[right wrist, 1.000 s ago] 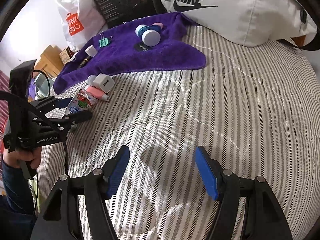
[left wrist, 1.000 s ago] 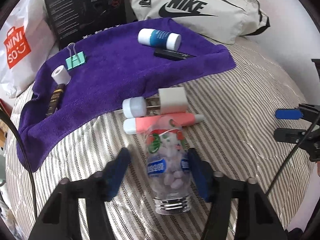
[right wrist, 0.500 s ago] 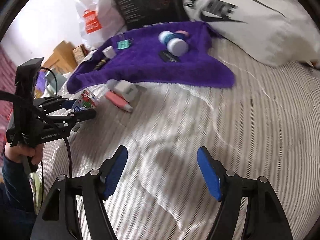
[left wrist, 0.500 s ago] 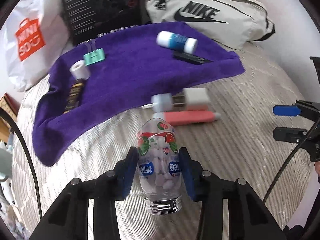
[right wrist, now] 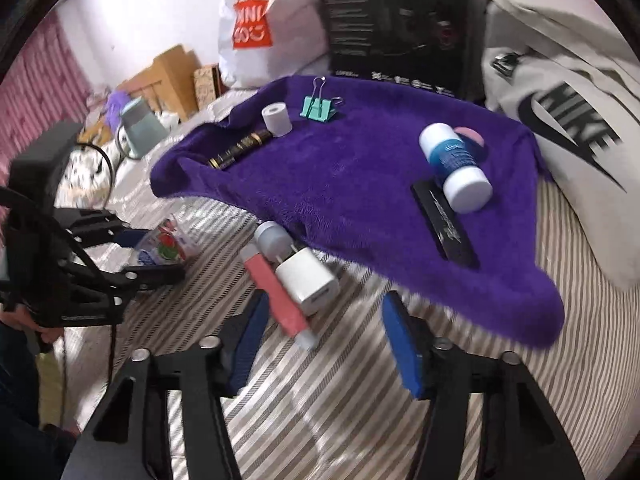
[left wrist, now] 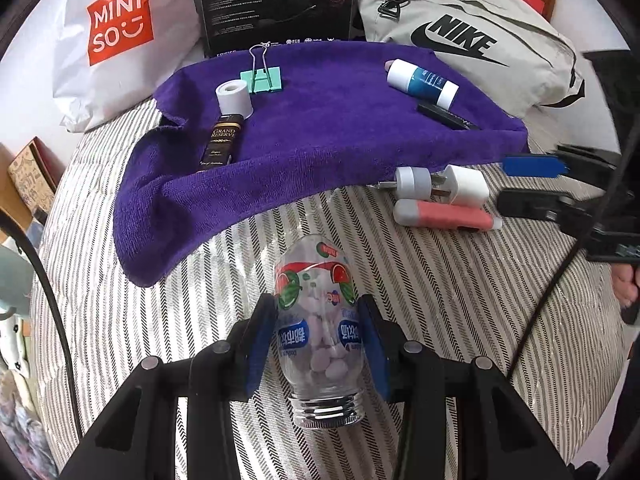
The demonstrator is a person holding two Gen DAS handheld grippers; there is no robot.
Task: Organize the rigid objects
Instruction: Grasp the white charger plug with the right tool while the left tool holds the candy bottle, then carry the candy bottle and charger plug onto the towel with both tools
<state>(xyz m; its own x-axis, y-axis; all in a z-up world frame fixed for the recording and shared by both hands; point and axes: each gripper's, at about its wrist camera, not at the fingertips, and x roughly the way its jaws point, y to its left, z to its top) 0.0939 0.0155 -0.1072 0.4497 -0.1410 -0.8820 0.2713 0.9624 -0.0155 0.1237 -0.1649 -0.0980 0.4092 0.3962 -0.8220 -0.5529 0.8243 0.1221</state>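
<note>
The left tool (left wrist: 318,336) reaches low over the striped bed (left wrist: 460,300), its blue pads clamped on the candy bottle (left wrist: 320,320), cap end toward the camera. The right tool (right wrist: 326,340) hangs spread wide and empty over the pink tube (right wrist: 276,296) and white charger (right wrist: 308,280). Only the right wrist view shows a hand (right wrist: 28,322) gripping the left handle.

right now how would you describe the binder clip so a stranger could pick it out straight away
Find the purple towel spread on the striped bed, then look to its far edge below the black box. The binder clip lies there beside a small white roll; it is the only mint-green item, with silver wire handles.
</note>
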